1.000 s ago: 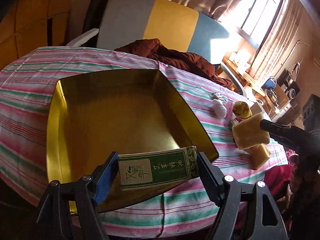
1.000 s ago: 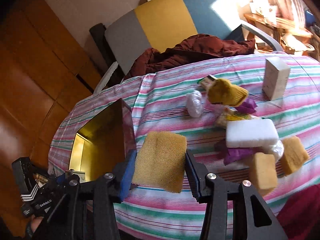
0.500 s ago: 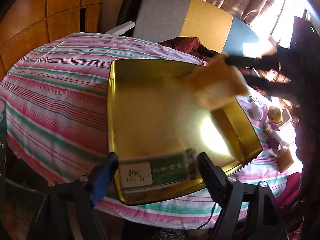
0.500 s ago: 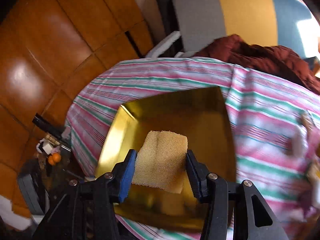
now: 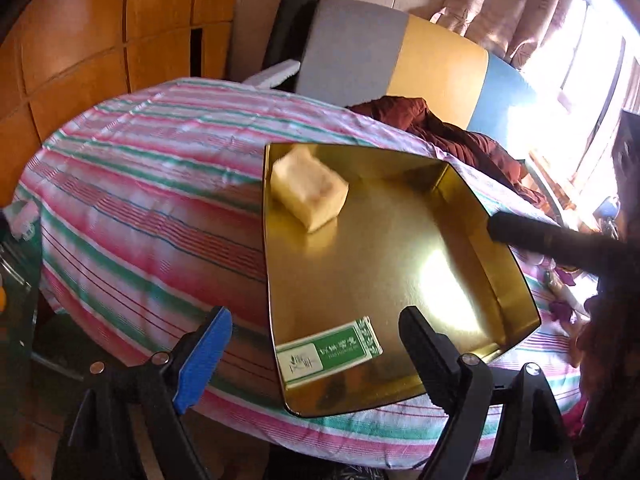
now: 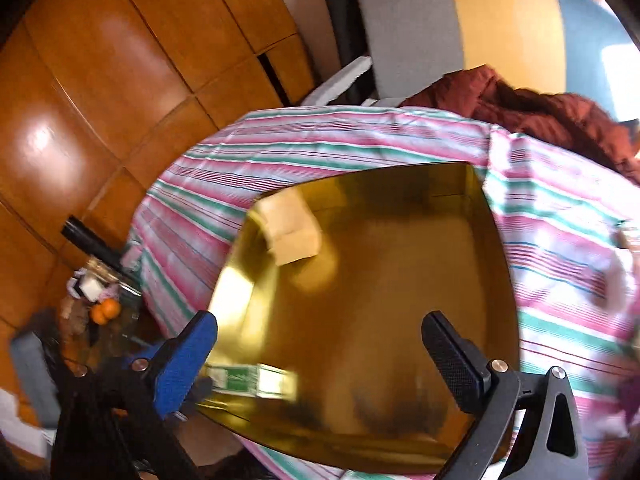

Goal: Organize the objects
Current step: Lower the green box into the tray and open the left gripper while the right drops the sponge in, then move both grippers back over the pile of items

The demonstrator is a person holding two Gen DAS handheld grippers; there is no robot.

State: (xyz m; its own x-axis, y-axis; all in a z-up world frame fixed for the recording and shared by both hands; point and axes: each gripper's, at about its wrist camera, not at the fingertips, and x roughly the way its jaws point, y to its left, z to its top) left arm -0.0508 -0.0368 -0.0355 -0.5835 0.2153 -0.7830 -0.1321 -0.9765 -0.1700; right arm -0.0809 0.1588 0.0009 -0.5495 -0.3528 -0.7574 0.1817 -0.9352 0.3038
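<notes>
Both the left gripper (image 5: 316, 344) and right gripper (image 6: 320, 344) are opening, jaws wide, nothing between them. The sponge (image 5: 309, 194), blurred, seems to sit in the gold tray's (image 5: 472, 196) far corner; the green box (image 5: 329, 350) lies near its front edge.

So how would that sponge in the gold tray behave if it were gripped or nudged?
The sponge looks porous and blocky, so it is probably soft and would squash between pads. It is likely light for its size. On the tray's glossy floor, a push would probably slide it rather than tip it.
</notes>
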